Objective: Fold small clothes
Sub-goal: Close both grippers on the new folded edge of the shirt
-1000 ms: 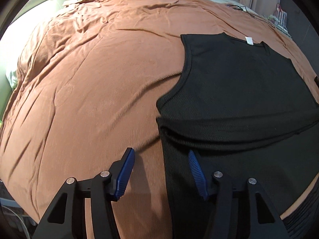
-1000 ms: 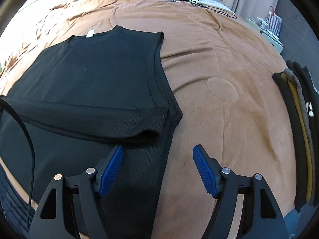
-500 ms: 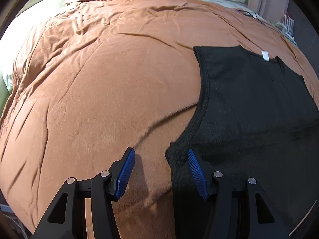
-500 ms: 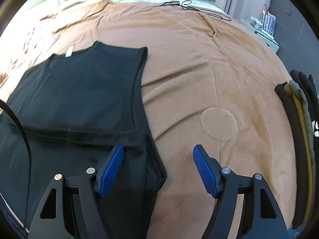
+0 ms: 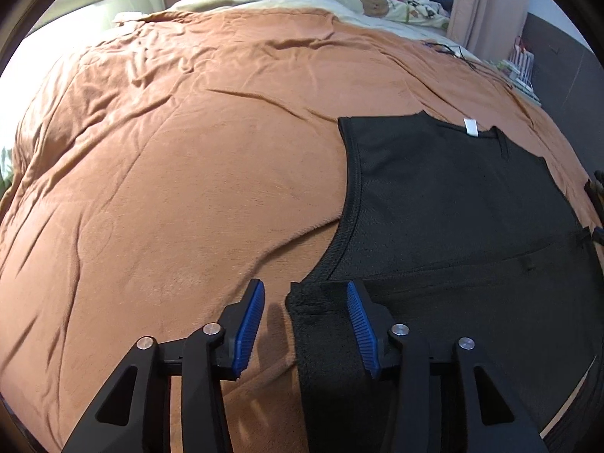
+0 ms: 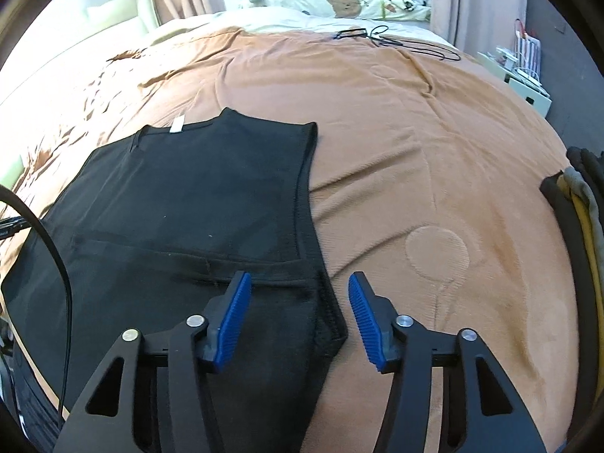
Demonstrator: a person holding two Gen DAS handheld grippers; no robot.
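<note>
The soft black sleeveless top (image 5: pixel 453 204) lies flat on the brown bed blanket (image 5: pixel 188 188), and the left claw (image 5: pixel 305 317) and right claw (image 6: pixel 298 313), half open and just closing around its near corners, might pinch blanket too.

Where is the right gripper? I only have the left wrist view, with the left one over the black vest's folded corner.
Observer: The right gripper straddles the black vest at its other folded corner. Its jaws have just been closing, but the pads are not yet pressing the cloth.
Operator: Any other clothes nearby?
Observer: Yes, a stack of folded clothes lies on the blanket to the vest's right, apart from it.
</note>
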